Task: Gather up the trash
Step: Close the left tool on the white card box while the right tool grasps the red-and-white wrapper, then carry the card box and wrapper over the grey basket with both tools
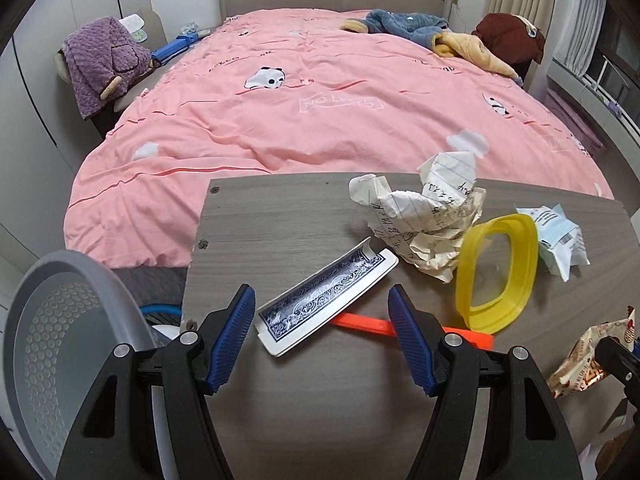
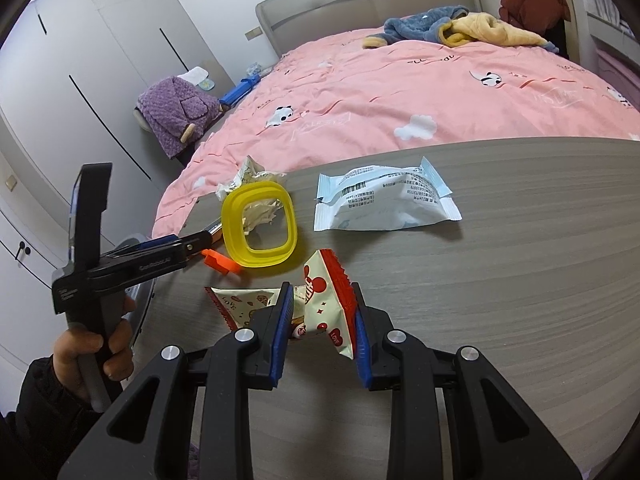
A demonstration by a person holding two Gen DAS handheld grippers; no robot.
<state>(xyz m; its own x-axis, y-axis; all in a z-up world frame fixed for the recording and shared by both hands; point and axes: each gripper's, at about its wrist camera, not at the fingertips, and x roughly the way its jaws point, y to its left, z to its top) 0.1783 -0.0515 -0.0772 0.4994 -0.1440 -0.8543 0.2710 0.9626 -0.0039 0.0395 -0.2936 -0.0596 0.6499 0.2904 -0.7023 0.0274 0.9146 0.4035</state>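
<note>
My left gripper (image 1: 322, 320) is open over the grey wood tabletop (image 1: 280, 220). A bent blue-backed playing card (image 1: 320, 304) lies between its blue pads (image 1: 236, 332), and neither pad presses on it. An orange plastic stick (image 1: 360, 325) lies under the card's near edge. My right gripper (image 2: 320, 300) is shut on a red-and-white snack wrapper (image 2: 326, 296) just above the table. Crumpled lined paper (image 1: 432, 216), a yellow plastic ring (image 1: 496, 272) and a blue-white wrapper (image 2: 384, 204) lie further back.
A grey perforated bin (image 1: 60, 340) stands past the table's left edge. A pink-covered bed (image 1: 320, 100) with clothes on it lies beyond the table. In the right wrist view a hand (image 2: 100, 344) holds the left gripper (image 2: 206, 236) near the yellow ring (image 2: 260, 232).
</note>
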